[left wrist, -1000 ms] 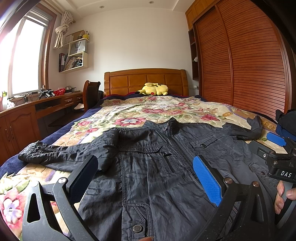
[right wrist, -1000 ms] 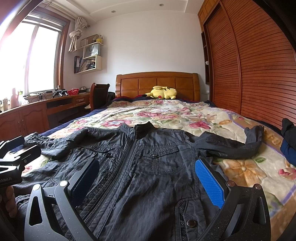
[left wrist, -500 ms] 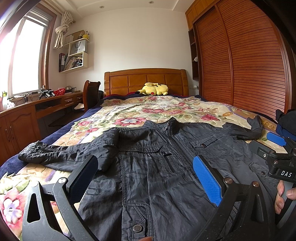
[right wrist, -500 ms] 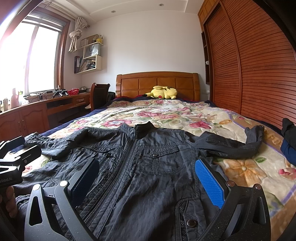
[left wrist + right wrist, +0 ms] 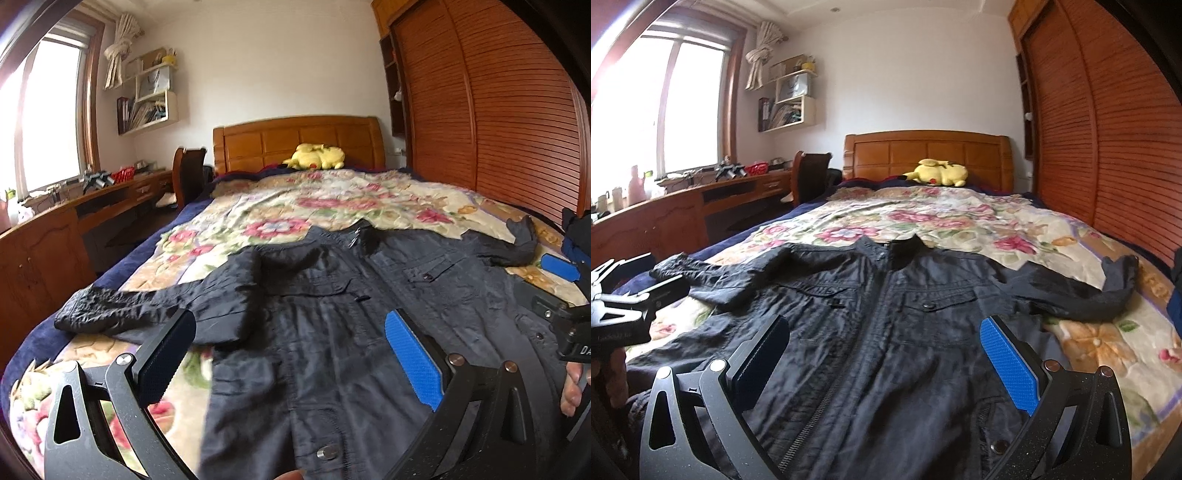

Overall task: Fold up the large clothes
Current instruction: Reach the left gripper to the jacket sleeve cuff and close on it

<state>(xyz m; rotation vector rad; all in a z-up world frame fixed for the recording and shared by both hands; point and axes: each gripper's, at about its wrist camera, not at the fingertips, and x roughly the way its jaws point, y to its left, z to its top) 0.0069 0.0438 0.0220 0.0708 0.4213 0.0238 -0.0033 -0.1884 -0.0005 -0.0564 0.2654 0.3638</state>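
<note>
A dark grey zip jacket (image 5: 332,325) lies front up on the floral bedspread (image 5: 332,199), collar toward the headboard, both sleeves spread out. It also shows in the right wrist view (image 5: 886,332). My left gripper (image 5: 288,350) is open and empty above the jacket's lower left part. My right gripper (image 5: 882,350) is open and empty above the jacket's lower middle, over the zip. The left sleeve (image 5: 122,314) reaches toward the bed's left edge. The right sleeve (image 5: 1100,295) lies out to the right. The right gripper shows at the left wrist view's right edge (image 5: 565,295).
A yellow plush toy (image 5: 317,157) lies by the wooden headboard (image 5: 295,140). A wooden desk (image 5: 683,210) and chair (image 5: 809,173) stand along the left wall. A slatted wardrobe (image 5: 1108,147) lines the right side. Dark clothes (image 5: 576,229) lie at the bed's right edge.
Both grippers have risen and shifted; the views now sit higher over the jacket, the right one further left. Both grippers stay open. The jacket has not moved.
</note>
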